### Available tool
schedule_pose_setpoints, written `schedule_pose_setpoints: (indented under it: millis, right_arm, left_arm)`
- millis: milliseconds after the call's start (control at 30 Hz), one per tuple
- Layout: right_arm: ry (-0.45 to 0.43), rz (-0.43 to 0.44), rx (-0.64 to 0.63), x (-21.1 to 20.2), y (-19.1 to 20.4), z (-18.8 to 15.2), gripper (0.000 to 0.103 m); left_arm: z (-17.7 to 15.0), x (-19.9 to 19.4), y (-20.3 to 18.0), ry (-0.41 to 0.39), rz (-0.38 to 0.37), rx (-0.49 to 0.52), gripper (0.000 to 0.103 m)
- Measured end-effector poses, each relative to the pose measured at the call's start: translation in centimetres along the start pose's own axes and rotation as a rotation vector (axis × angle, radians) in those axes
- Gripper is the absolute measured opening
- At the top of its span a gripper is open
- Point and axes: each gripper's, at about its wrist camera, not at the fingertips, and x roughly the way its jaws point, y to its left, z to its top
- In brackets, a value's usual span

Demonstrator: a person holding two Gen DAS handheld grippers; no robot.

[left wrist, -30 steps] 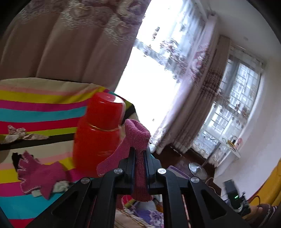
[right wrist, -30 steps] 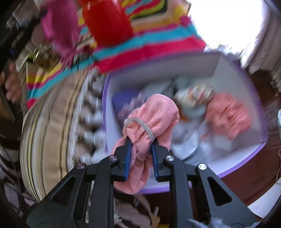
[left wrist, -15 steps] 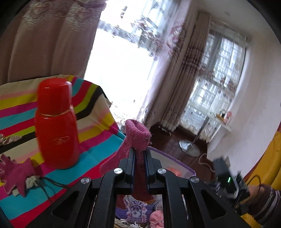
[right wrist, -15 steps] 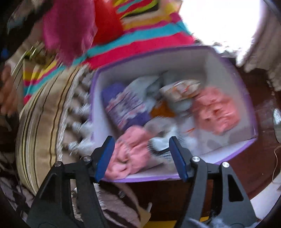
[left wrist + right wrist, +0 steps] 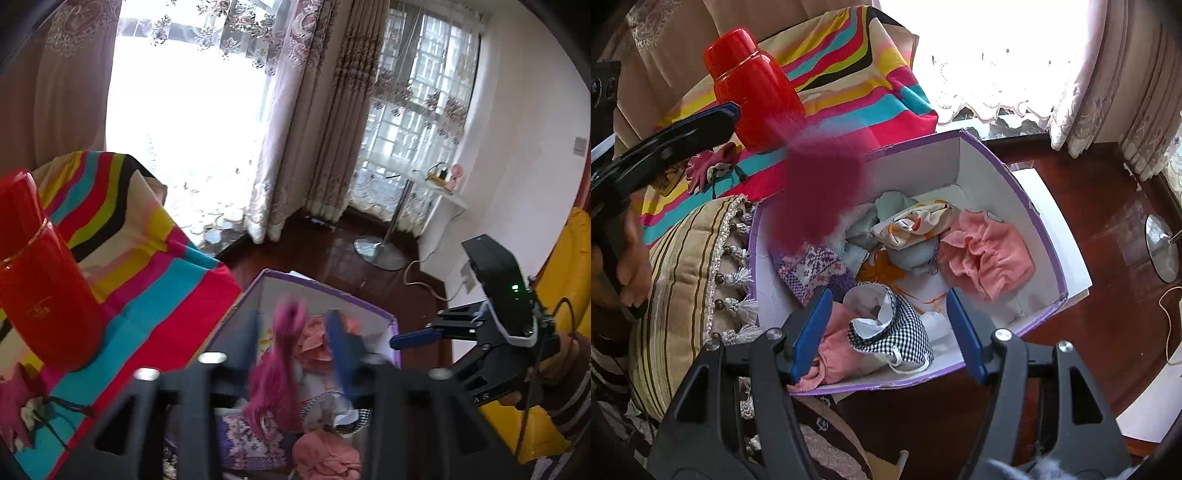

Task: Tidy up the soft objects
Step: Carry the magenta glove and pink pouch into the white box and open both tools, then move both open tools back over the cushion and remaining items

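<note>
Magenta knit glove [image 5: 280, 365] is dropping free between my left gripper [image 5: 291, 343]'s now-parted jaws into the purple box [image 5: 1015, 177], while my right gripper [image 5: 888, 328] is hanging open, its pink cloth [image 5: 833, 354] already delivered.

Left gripper [image 5: 291, 343]: jaws spread wide, nothing clamped between them; outline motion-blurred in left wrist view. In right wrist view, one blue-edged finger [image 5: 701, 122] visible at upper left, person's hand [image 5: 626, 258] wrapped around handle below.

Right gripper [image 5: 890, 328]: jaws spread wide, empty, pointing downward. In left wrist view, right gripper sits at right edge, blue fingertip pointing left.
</note>
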Motion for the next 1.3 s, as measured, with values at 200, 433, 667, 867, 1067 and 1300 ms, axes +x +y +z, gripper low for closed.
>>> schedule_pose_setpoints:
  millis: [200, 433, 667, 867, 1067, 1300]
  right_arm:
    - [0.007, 0.011, 0.001, 0.7, 0.2, 0.0, 0.068]
    - [0.002, 0.041, -0.047, 1.5, 2.7, 1.0, 0.068]
    - [-0.009, 0.078, -0.1, 2.3, 6.4, 2.7, 0.068]
    - [-0.016, 0.108, -0.168, 3.3, 10.2, 4.1, 0.068]
    - [-0.017, 0.147, -0.243, 4.3, 14.6, 5.3, 0.068]
    - [-0.026, 0.216, -0.297, 5.6, 19.3, 7.1, 0.068]
  left_arm:
    - [-0.5, -1.9, 1.7, -0.035, 0.021, -0.056, 0.058]
    - [-1.1, -4.0, 4.9, -0.058, 0.068, -0.108, 0.059]
    - [-2.0, -6.1, 8.1, -0.091, 0.112, -0.175, 0.059]
    - [-3.1, -8.6, 12.2, -0.129, 0.164, -0.257, 0.059]
    - [-4.5, -11.8, 17.1, -0.179, 0.236, -0.369, 0.059]
    - [-6.8, -15.9, 22.6, -0.24, 0.331, -0.517, 0.059]
